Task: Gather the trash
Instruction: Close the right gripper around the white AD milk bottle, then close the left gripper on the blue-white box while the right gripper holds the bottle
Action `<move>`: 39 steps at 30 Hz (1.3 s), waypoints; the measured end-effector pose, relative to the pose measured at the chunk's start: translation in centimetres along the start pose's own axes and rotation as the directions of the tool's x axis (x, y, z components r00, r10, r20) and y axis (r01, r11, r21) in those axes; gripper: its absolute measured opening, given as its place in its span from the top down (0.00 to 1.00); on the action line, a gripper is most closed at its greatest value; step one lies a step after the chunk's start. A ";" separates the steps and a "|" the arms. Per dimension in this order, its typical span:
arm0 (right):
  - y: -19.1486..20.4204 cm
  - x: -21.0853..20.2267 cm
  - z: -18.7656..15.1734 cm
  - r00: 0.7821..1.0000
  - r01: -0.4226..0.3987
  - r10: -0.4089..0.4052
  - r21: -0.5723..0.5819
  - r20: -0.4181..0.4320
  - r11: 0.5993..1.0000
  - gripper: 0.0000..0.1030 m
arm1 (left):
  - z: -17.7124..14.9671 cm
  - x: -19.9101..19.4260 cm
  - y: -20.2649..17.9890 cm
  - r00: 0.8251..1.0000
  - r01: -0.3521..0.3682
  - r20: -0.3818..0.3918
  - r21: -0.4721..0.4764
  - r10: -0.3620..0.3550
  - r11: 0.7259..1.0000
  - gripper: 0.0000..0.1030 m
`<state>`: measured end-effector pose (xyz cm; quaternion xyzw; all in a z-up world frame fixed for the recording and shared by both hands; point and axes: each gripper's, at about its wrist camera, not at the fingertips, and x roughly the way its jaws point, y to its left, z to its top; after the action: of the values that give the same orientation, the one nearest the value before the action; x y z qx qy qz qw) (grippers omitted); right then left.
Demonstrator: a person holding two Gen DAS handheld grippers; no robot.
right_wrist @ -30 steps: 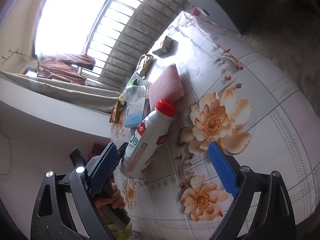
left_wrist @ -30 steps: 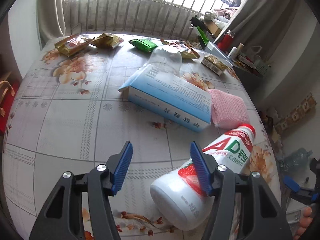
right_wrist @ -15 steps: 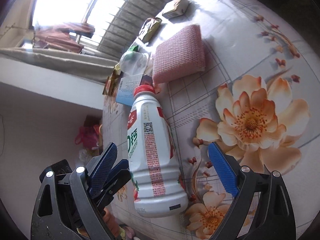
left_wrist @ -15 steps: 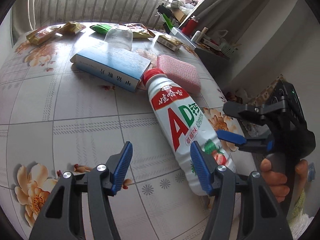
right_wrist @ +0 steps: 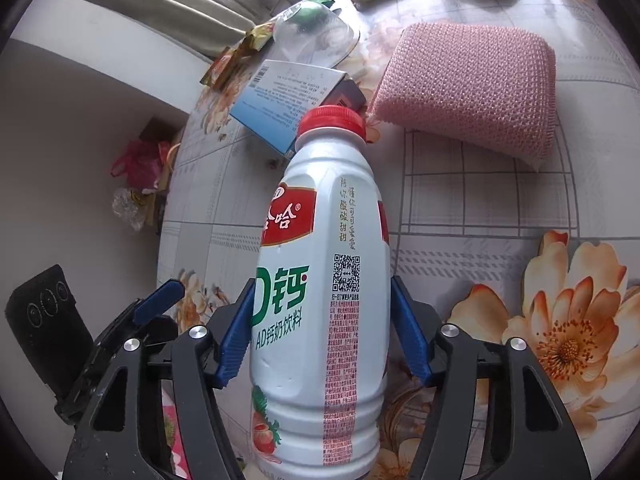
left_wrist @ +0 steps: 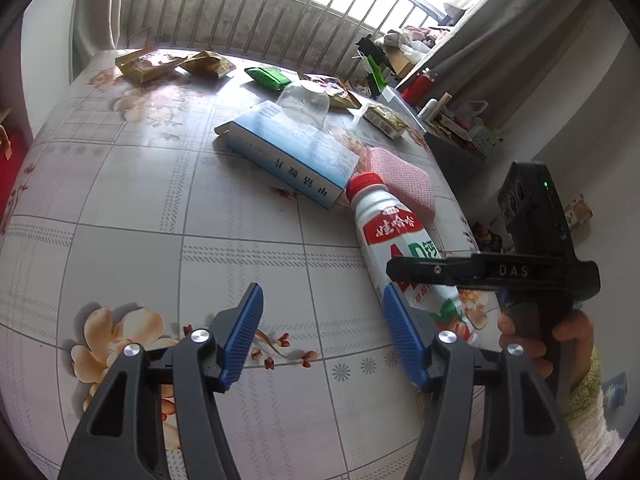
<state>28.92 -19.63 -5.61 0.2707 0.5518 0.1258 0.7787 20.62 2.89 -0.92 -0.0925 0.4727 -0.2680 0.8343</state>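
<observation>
In the right wrist view, the white drink bottle (right_wrist: 320,280) with its red cap (right_wrist: 331,119) fills the centre of the frame, lying on the flowered counter (right_wrist: 500,216) with its cap pointing toward the top. The right gripper (right_wrist: 322,330) has its blue fingers (right_wrist: 410,334) on either side of the bottle's lower body, closed in against its two sides. At upper right of that frame lies a pink sponge (right_wrist: 468,88), just beside the cap. At upper centre a blue-and-white box (right_wrist: 286,100) sits close behind the cap, with a clear upturned cup (right_wrist: 312,36) beyond it.

In the left wrist view, the left gripper (left_wrist: 322,336) sits at lower centre with its fingers (left_wrist: 244,334) spread wide and nothing between them, above bare counter (left_wrist: 132,200). The bottle (left_wrist: 394,236) lies to the right of centre, cap toward the box (left_wrist: 288,152) and the sponge (left_wrist: 404,180). The right gripper (left_wrist: 404,280) reaches in from the right edge across the bottle's lower half, held by a hand (left_wrist: 560,340) at lower right. Along the top of the frame, near the window bars, lie several snack wrappers: two golden ones (left_wrist: 148,64) at upper left and a green packet (left_wrist: 268,77) near centre.
</observation>
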 end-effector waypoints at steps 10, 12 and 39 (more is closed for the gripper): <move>-2.7 -3.7 -3.8 0.993 0.029 -0.035 0.056 0.114 0.998 0.45 | 6.8 4.5 1.4 0.999 0.036 -0.015 -0.276 -0.042 0.960 0.08; -3.8 -4.5 -4.9 0.991 0.016 -0.027 0.080 0.132 0.997 0.45 | 8.6 5.9 1.6 1.000 0.011 -0.018 -0.330 -0.018 0.944 0.08; -7.0 -7.1 -8.0 0.975 -0.025 -0.005 0.130 0.221 0.991 0.45 | 12.3 14.0 -0.1 0.932 -0.362 -0.058 -0.112 0.357 0.926 0.13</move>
<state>18.24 -26.69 -5.89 0.3368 0.4677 0.0621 0.8148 36.67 -5.89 -4.64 -0.0495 0.5123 -0.0832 0.8533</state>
